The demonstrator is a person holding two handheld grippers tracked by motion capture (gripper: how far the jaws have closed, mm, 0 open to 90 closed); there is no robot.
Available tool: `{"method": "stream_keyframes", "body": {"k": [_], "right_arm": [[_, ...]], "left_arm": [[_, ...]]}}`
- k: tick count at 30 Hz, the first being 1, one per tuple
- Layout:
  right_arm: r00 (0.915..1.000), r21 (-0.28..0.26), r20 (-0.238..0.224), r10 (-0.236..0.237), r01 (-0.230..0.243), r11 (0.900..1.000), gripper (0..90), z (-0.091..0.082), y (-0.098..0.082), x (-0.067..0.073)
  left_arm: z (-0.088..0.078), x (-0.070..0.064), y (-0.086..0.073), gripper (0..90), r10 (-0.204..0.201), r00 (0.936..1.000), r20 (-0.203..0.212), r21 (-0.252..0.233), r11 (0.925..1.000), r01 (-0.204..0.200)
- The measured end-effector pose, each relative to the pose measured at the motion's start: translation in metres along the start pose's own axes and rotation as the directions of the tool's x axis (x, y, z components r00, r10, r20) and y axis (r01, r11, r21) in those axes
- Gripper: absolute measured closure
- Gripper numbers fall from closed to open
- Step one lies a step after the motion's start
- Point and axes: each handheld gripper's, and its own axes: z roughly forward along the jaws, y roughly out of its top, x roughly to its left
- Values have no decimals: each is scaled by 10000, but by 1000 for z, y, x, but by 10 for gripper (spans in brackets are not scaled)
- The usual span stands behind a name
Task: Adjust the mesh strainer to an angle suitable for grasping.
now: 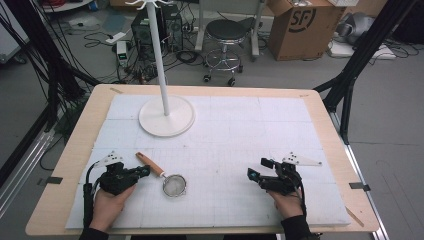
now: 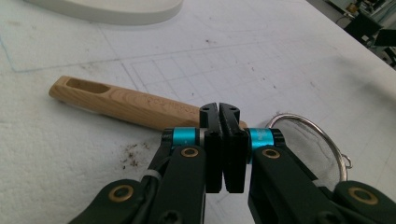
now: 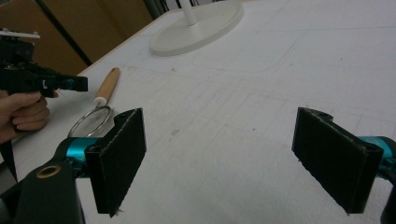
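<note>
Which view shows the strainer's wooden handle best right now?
The left gripper view: the wooden handle lies close and sharp, its hanging slot plain, just beyond the shut left tongs. The high view shows it small; the right gripper view shows it distant.

Right gripper point(image 3: 219, 163) gapes wide (strainer point(image 3: 91, 120) lies beyond).

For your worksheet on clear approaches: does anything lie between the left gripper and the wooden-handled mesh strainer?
Nothing visible does. The left gripper, fingers closed together and empty, sits just short of the wooden-handled metal mesh strainer, with bare white mat between them.
</note>
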Motion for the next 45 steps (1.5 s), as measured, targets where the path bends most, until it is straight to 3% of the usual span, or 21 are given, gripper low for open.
{"method": "stream_keyframes", "body": {"k": [7,15,22,30,45], "right_arm": [[10000,-263,-65,70,-72,9996,165,-4,1,-1],[10000,-187,0,79,-79,9998,165,-3,1,-1],[10000,-226,-6,19,-19,9997,165,-3,1,-1],[10000,-226,8,-17,17,9997,165,-2,1,-1],[10000,-224,23,10,-9,9997,166,-2,2,0]], "left_arm": [[3,5,1,899,-485,9987,142,40,9988,484],[7,11,3,900,-809,9967,45,213,9965,808],[15,11,8,900,-358,9986,-381,693,9969,384],[20,15,12,900,-605,9974,-386,748,9952,633],[38,19,23,900,-611,9978,-271,1080,9921,637]]}}
